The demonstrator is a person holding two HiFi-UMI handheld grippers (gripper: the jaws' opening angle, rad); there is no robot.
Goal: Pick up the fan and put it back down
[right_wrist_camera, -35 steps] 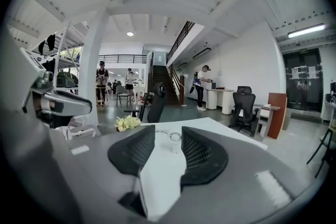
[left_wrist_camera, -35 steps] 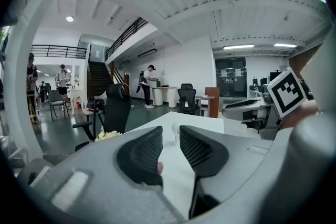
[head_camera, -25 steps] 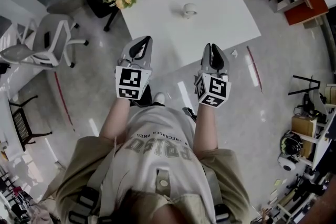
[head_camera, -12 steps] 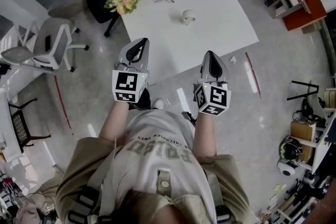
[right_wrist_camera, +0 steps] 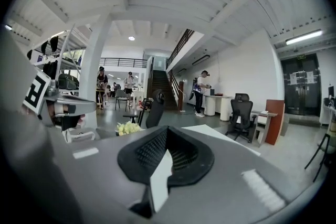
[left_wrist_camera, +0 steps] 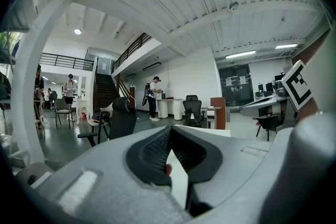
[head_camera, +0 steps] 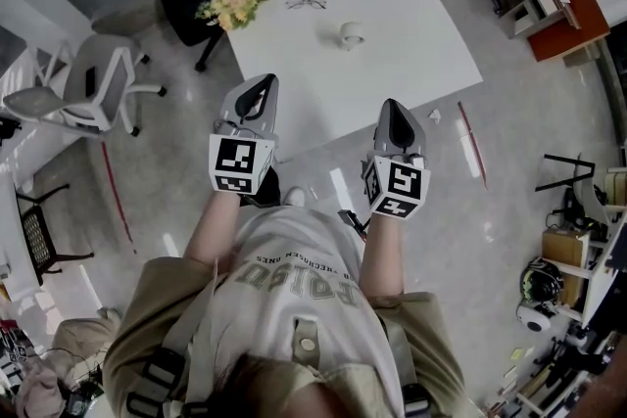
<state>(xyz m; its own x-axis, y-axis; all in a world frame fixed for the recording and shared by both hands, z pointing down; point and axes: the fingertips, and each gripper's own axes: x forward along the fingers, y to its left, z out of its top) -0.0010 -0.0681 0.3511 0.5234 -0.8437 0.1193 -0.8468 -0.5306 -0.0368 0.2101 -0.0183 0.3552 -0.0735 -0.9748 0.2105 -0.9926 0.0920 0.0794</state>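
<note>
By the table's (head_camera: 421,34) near edge, the left gripper (head_camera: 263,81) and right gripper (head_camera: 392,105) hang level, jaws pressed together on nothing — probably just parked. Mid-table stands a small white thing (head_camera: 351,36), likely the fan. Glasses (head_camera: 307,3) lie beyond it, flowers (head_camera: 232,3) at the far-left corner — no container shows.

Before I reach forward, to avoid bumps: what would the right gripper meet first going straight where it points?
Probably the white table: the right gripper points across its near edge, slightly downward. Its height above the top is unclear, so it might pass over.
</note>
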